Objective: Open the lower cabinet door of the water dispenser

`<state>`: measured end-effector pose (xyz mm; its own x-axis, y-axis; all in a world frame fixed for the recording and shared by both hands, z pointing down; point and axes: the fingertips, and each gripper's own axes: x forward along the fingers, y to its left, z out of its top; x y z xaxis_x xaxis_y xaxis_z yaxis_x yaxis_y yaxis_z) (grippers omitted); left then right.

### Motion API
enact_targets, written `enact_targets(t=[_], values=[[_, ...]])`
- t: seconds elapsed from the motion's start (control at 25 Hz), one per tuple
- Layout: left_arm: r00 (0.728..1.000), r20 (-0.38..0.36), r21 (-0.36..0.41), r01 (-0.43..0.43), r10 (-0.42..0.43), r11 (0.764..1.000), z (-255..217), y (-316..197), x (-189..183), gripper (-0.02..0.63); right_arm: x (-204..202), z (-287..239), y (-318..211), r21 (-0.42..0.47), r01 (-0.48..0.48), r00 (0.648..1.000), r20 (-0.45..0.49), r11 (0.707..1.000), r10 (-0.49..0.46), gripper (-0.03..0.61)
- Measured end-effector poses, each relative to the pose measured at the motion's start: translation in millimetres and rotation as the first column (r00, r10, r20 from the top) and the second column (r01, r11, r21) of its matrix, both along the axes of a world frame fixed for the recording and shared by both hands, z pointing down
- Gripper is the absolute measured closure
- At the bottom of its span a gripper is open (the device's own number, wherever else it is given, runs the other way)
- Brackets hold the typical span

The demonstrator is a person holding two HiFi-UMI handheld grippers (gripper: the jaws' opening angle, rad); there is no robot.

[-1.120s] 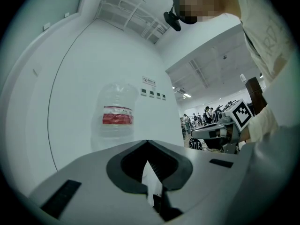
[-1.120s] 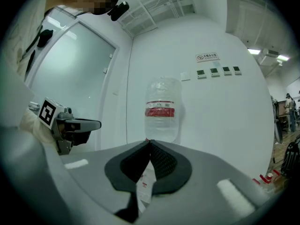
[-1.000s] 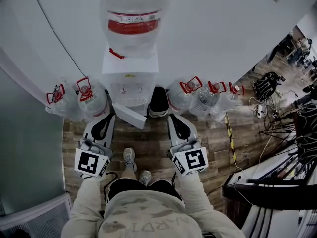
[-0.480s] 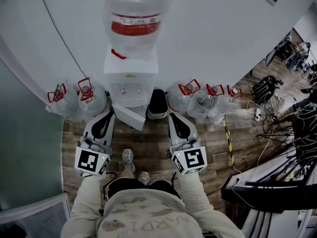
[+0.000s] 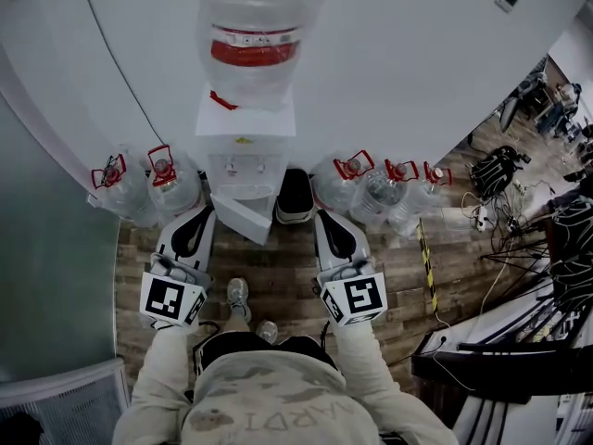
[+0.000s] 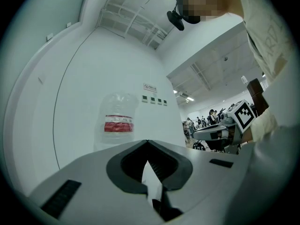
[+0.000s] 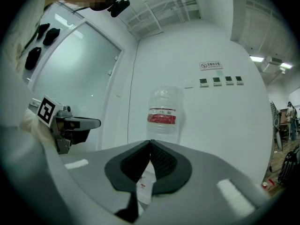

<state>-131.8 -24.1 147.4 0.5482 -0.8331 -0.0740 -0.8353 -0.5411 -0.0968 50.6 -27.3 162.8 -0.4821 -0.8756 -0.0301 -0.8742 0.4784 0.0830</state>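
- Water dispenser (image 5: 243,151) stands at the far edge of the wooden floor (image 5: 278,267), against the white wall, with an inverted bottle (image 5: 255,44) on top. Spare bottles (image 5: 171,191) flank it on the floor.
- Lower cabinet door (image 5: 243,219): a white panel angled out from the dispenser's front toward the person. It reads as already ajar. The hinge side cannot be told from above.
- Left gripper (image 5: 196,219): jaws closed tip to tip, nothing held. It sits just beside the door's left end; contact is unclear.
- Right gripper (image 5: 326,221): jaws fully closed, empty, apart from the door on its right, past a dark bin-like thing (image 5: 295,193).
- Step in hand (judged): finish swinging the door wide.
- To do it well: hook closed jaws behind the free edge and follow the hinge arc, level and slow, so the dispenser and its bottle do not rock. The other gripper stays clear of the door's path.
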Motion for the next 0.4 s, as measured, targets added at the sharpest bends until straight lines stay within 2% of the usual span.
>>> enact_targets(t=[0.4], values=[[1.000,0.001,0.003,0.018,-0.018,1.000,-1.7,9.3,1.4,0.612,2.1,-4.8,4.8,0.014,0.011,1.000,0.014,1.000,-0.011,0.570]])
